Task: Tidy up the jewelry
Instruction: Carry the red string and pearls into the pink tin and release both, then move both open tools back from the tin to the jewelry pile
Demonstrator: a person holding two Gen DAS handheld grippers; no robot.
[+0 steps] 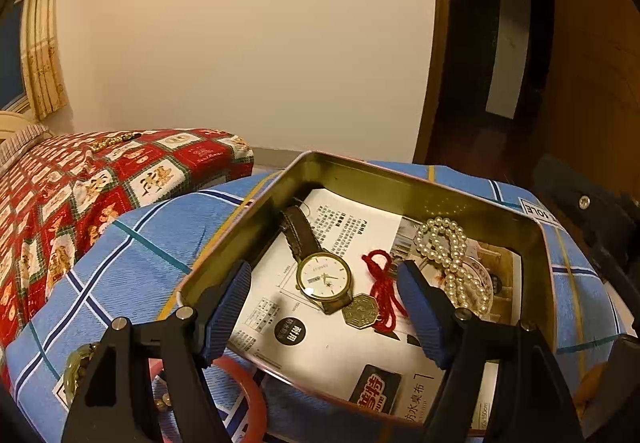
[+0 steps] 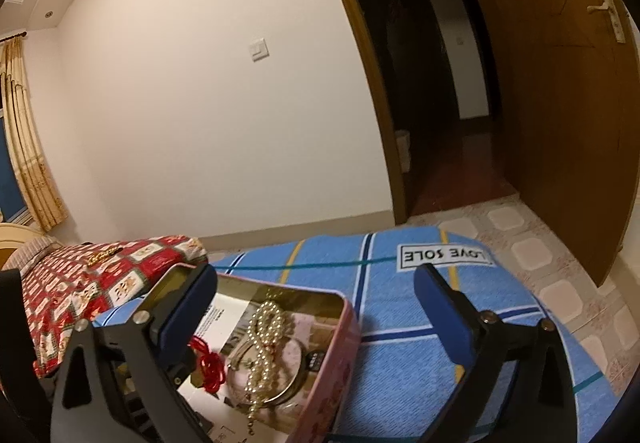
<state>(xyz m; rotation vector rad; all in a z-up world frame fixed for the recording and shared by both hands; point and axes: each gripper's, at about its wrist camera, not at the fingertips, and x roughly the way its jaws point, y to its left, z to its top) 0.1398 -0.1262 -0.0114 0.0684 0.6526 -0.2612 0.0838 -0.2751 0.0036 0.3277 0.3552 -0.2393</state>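
Note:
An open metal tin (image 1: 420, 187) lined with printed paper sits on a blue plaid cloth. Inside lie a gold wristwatch (image 1: 323, 277) with a brown strap, an octagonal brass charm (image 1: 362, 311) on a red cord (image 1: 380, 275), and a pearl necklace (image 1: 452, 255). My left gripper (image 1: 324, 303) is open and empty, hovering over the watch and charm. My right gripper (image 2: 316, 319) is open and empty, above the tin's pink right wall (image 2: 340, 363); pearls (image 2: 264, 343) and red cord (image 2: 208, 363) show below it.
A red bangle (image 1: 248, 391) and a beaded bracelet (image 1: 78, 367) lie on the blue cloth (image 1: 132, 263) by the tin's near left corner. A gold bead chain (image 1: 112, 141) lies on the red patterned blanket (image 1: 60, 203) at left. An open doorway and wooden door (image 2: 560, 123) stand at right.

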